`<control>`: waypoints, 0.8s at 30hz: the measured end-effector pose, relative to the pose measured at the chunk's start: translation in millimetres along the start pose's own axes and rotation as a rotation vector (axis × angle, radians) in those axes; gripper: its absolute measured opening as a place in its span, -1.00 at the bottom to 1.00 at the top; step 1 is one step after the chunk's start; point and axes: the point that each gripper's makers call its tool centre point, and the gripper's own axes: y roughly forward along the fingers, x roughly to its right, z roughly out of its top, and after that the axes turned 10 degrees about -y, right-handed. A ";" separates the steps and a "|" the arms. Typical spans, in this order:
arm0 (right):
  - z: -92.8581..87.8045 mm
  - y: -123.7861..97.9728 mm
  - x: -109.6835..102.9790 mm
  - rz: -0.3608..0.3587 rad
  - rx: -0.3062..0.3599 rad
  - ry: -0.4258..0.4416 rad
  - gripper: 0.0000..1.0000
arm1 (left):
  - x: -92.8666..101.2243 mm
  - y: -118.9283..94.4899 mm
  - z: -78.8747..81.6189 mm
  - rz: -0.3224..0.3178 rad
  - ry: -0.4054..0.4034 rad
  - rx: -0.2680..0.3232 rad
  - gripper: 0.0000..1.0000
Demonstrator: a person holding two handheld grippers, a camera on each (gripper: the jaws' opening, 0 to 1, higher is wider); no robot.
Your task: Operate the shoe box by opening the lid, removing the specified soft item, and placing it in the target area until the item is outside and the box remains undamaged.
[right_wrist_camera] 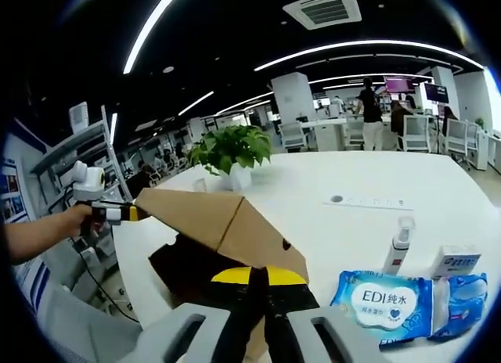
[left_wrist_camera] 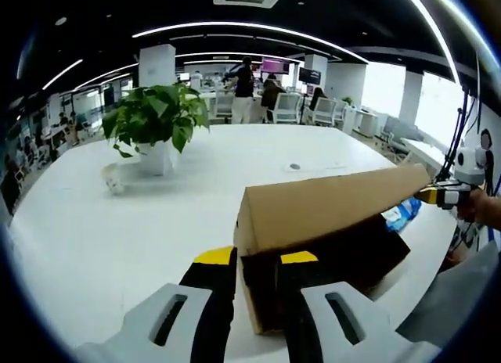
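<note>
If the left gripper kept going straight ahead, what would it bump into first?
Probably the shoe box. The left gripper has its jaws apart at the box's near corner, under the raised cardboard lid, so it would likely push into that dark corner. Depth is hard to judge.

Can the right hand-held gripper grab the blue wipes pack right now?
Probably not yet. The right hand-held gripper looks shut on the edge of the cardboard lid, holding it up. The wipes pack lies close by on the table with nothing between, so it would have to let go first.
</note>
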 end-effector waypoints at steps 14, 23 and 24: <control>-16.5 -0.7 -7.5 0.027 -0.018 -0.047 -0.97 | 5.0 -1.9 -22.4 -0.016 0.028 -0.039 -0.63; -24.2 -1.2 -12.4 0.047 -0.020 -0.088 -0.90 | 5.9 -3.1 -33.5 -0.025 0.054 -0.064 -0.59; -25.3 -1.2 -13.1 0.051 -0.020 -0.093 -0.89 | 5.8 -3.1 -34.6 -0.025 0.057 -0.068 -0.59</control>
